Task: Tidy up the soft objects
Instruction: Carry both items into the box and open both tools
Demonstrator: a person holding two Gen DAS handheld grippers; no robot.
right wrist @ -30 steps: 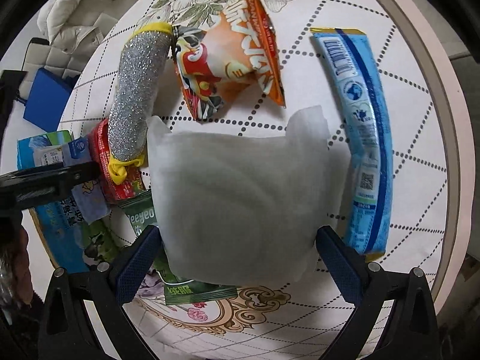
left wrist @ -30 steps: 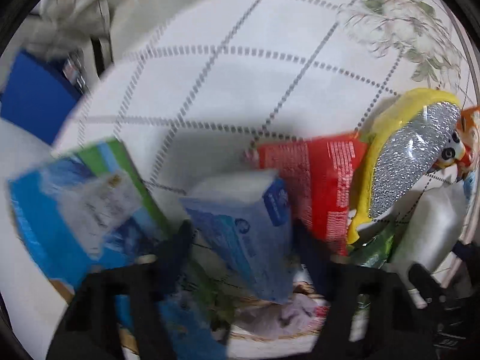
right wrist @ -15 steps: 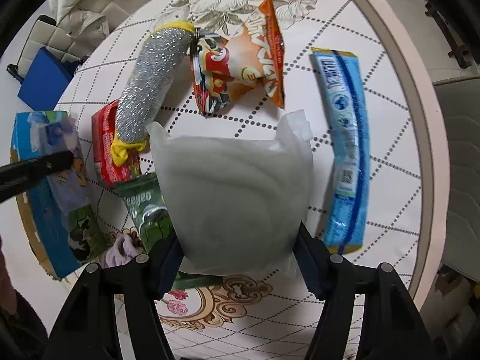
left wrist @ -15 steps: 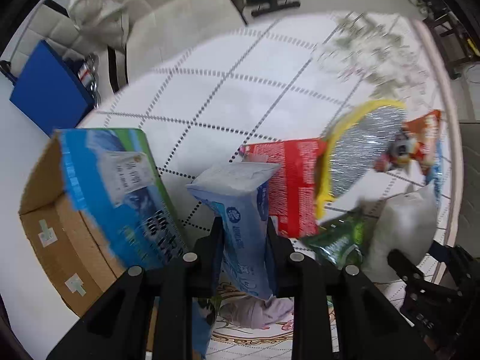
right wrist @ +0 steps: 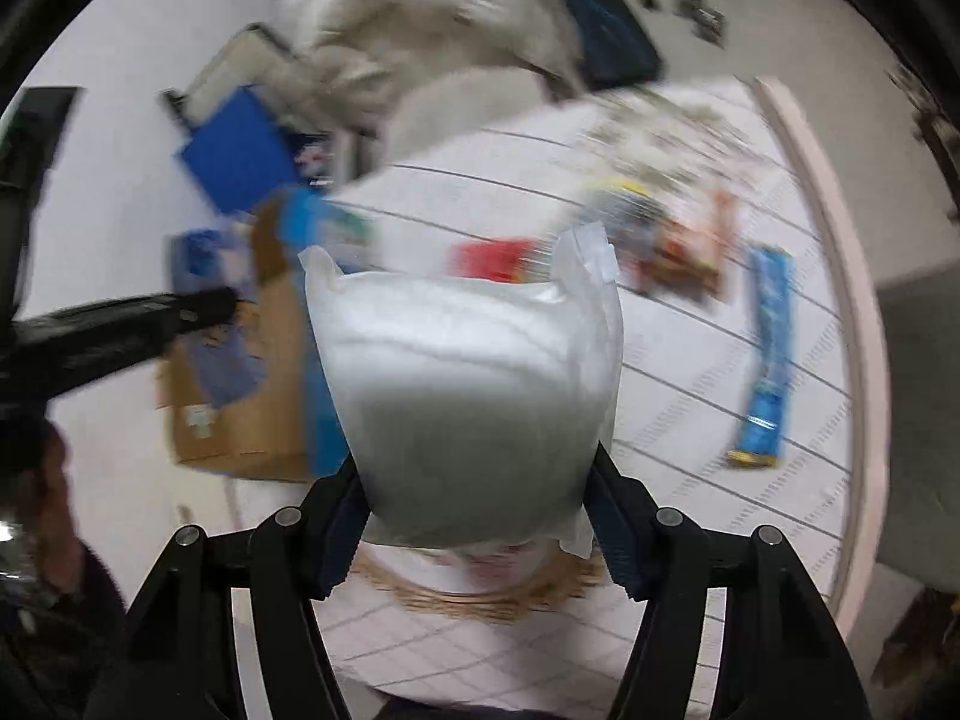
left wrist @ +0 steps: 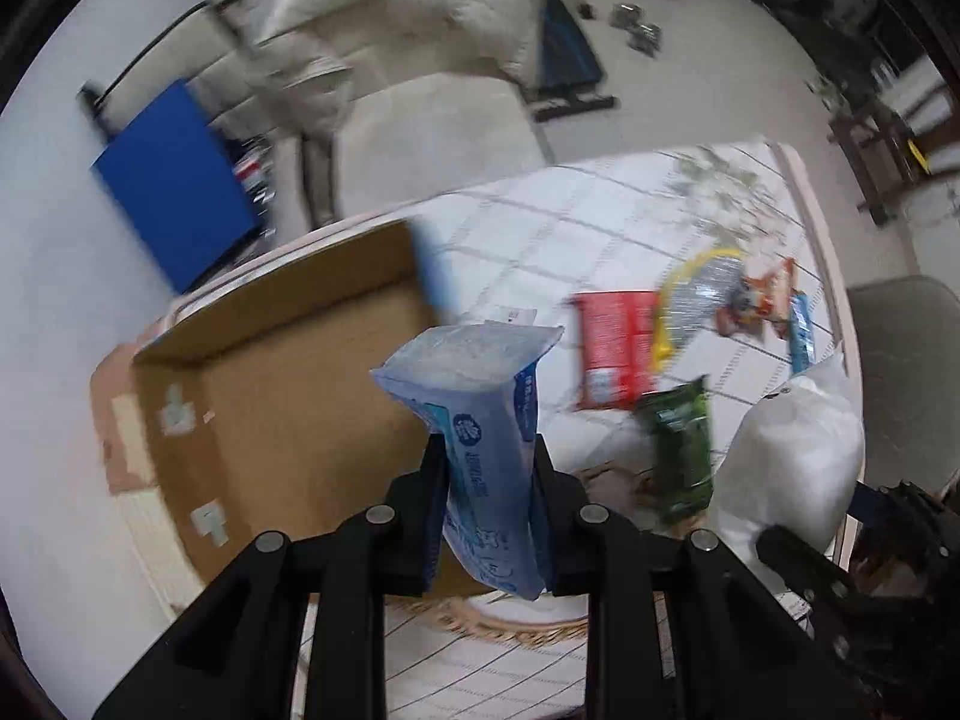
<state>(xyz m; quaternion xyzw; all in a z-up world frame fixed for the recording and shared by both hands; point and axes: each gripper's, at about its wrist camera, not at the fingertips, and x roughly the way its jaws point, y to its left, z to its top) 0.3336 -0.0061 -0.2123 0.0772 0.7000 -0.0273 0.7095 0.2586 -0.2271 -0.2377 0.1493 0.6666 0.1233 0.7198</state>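
Note:
My left gripper is shut on a light blue tissue pack and holds it in the air beside an open cardboard box. My right gripper is shut on a puffy white bag, lifted above the table; the bag also shows in the left wrist view. The box also shows in the right wrist view, left of the white bag. The left gripper crosses that view at the left.
On the round table lie a red packet, a green packet, a silver-and-yellow pouch, an orange snack bag and a long blue packet. A blue case and pale sofa stand beyond.
Both grippers have risen from the table with their packs. The left one has swung toward the cardboard box, whose open inside now shows.

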